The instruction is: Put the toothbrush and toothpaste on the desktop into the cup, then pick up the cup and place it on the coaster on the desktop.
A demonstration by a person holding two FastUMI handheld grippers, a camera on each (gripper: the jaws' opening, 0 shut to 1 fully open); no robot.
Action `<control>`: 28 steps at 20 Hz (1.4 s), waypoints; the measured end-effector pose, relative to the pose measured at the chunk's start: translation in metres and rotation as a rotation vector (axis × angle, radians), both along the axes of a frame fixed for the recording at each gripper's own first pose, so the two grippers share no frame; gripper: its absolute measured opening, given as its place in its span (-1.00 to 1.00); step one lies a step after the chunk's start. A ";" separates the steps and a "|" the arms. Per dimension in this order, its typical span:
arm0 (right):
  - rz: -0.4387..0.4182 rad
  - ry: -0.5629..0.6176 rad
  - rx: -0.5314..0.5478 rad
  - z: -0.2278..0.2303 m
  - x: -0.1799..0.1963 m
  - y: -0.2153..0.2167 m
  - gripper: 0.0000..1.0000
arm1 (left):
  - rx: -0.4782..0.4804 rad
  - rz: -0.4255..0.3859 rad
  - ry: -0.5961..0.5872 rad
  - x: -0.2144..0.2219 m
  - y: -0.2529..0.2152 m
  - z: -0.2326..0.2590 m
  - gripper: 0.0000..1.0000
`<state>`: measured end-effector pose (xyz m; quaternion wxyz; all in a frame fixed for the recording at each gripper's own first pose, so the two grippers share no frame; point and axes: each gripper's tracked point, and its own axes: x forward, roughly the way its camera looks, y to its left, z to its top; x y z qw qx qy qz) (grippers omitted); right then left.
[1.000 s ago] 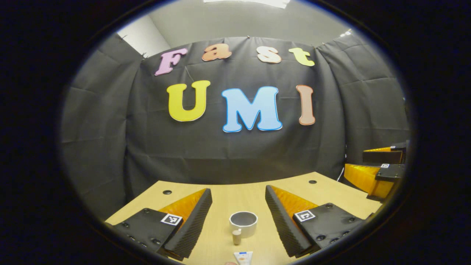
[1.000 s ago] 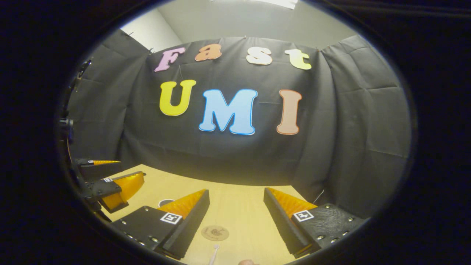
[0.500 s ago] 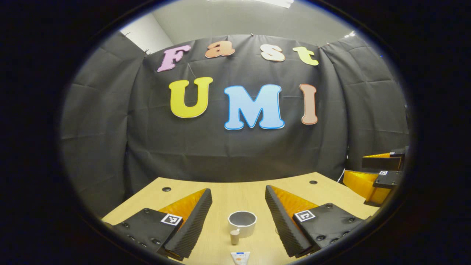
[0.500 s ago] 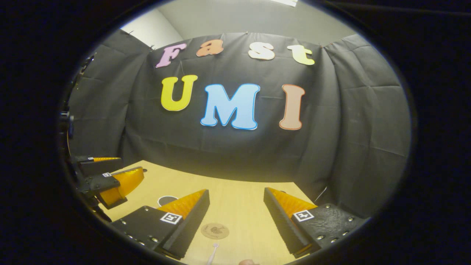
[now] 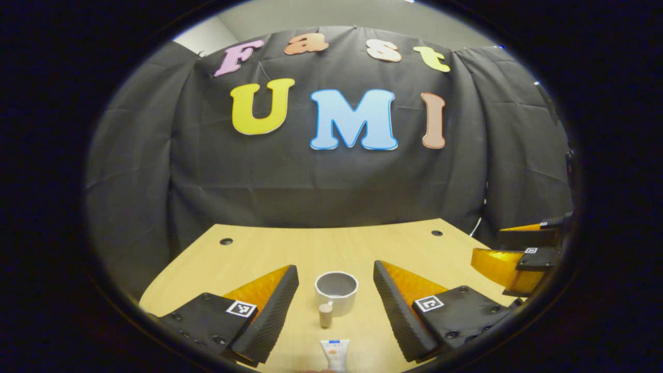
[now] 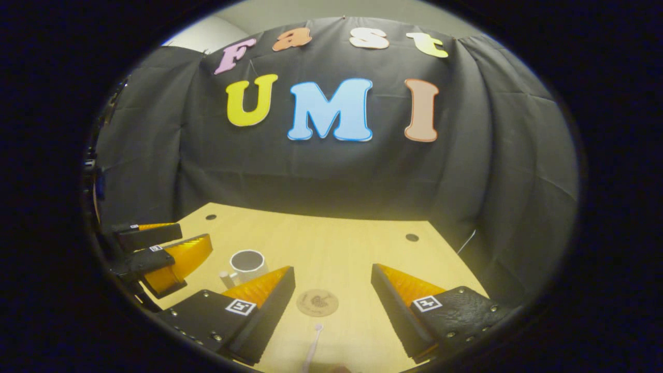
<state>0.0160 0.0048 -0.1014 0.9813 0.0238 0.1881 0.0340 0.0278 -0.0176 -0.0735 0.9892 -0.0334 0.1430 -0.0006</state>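
Note:
In the left gripper view, a white cup (image 5: 336,292) stands upright on the wooden desk, its handle towards me. The toothpaste tube (image 5: 334,356) lies just in front of it, cap end near the cup. My left gripper (image 5: 335,298) is open above the desk, its fingers either side of the cup and tube without touching them. In the right gripper view, a round brown coaster (image 6: 317,302) lies between the fingers of my open right gripper (image 6: 332,295). The toothbrush (image 6: 312,349) lies below the coaster. The cup (image 6: 247,264) and the left gripper (image 6: 155,251) show at the left there.
The wooden desk (image 5: 290,254) has small dark holes near its back corners (image 5: 226,241). Black cloth hangs close behind the desk's far edge. The right gripper (image 5: 523,251) shows at the right edge of the left gripper view.
Both cameras have tilted downward, so more of the desk shows. The cup, tube, coaster and toothbrush lie where they were. Both grippers stay open.

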 end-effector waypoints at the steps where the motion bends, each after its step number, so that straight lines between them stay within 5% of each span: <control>1: 0.000 0.039 -0.001 -0.012 -0.001 0.001 0.88 | -0.012 -0.002 0.031 -0.001 0.002 -0.010 0.90; 11: 0.037 0.387 0.040 -0.093 -0.025 0.017 0.89 | -0.043 -0.006 0.327 -0.014 0.007 -0.091 1.00; 13: 0.043 0.449 0.056 -0.108 -0.032 0.021 0.83 | -0.064 -0.005 0.397 -0.023 0.005 -0.109 0.80; 22: 0.062 0.711 0.103 -0.164 -0.060 0.037 0.89 | -0.142 -0.023 0.771 -0.070 -0.003 -0.183 0.99; 28: 0.067 0.833 0.109 -0.190 -0.069 0.045 0.89 | -0.142 -0.025 0.901 -0.083 -0.004 -0.212 1.00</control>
